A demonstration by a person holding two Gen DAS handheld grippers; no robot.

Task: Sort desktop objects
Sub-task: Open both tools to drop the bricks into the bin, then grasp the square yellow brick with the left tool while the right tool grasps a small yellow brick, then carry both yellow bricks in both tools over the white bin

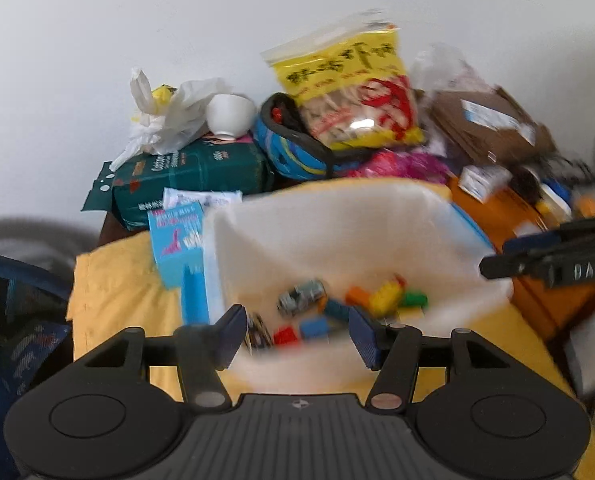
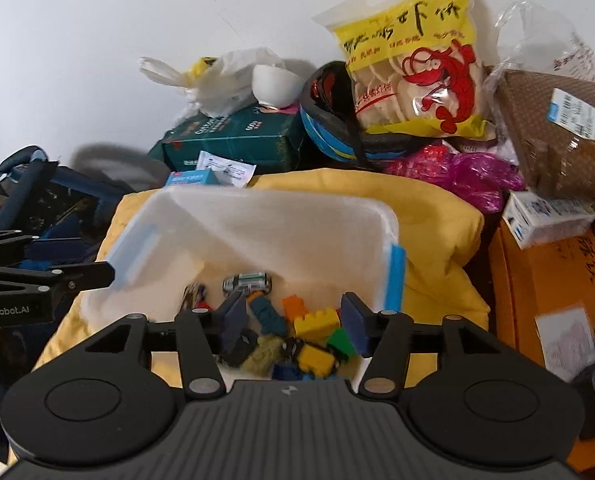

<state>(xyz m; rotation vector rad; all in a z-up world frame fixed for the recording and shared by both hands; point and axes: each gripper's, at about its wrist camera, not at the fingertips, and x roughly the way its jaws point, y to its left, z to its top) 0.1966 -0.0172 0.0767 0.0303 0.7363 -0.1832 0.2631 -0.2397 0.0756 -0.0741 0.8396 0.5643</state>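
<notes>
A translucent white plastic bin (image 1: 337, 216) (image 2: 257, 224) with blue clips sits on a yellow cloth (image 2: 429, 216). Inside lie coloured building bricks (image 1: 385, 298) (image 2: 317, 322), a small grey toy car (image 1: 301, 298) (image 2: 247, 281) and other small toys. My left gripper (image 1: 297, 334) is open and empty over the bin's near rim. My right gripper (image 2: 293, 320) is open and empty, hovering above the bricks inside the bin. The right gripper shows at the right edge of the left wrist view (image 1: 553, 256); the left gripper shows at the left of the right wrist view (image 2: 45, 280).
Clutter stands behind the bin: a yellow shrimp-cracker bag (image 2: 413, 64), a blue helmet (image 2: 329, 128), a green package (image 2: 233, 140) with a white bowl (image 2: 275, 86), a pink bag (image 2: 457, 172), a brown parcel (image 2: 557, 128). A blue box (image 1: 177, 248) stands left; an orange box (image 2: 549, 280) right.
</notes>
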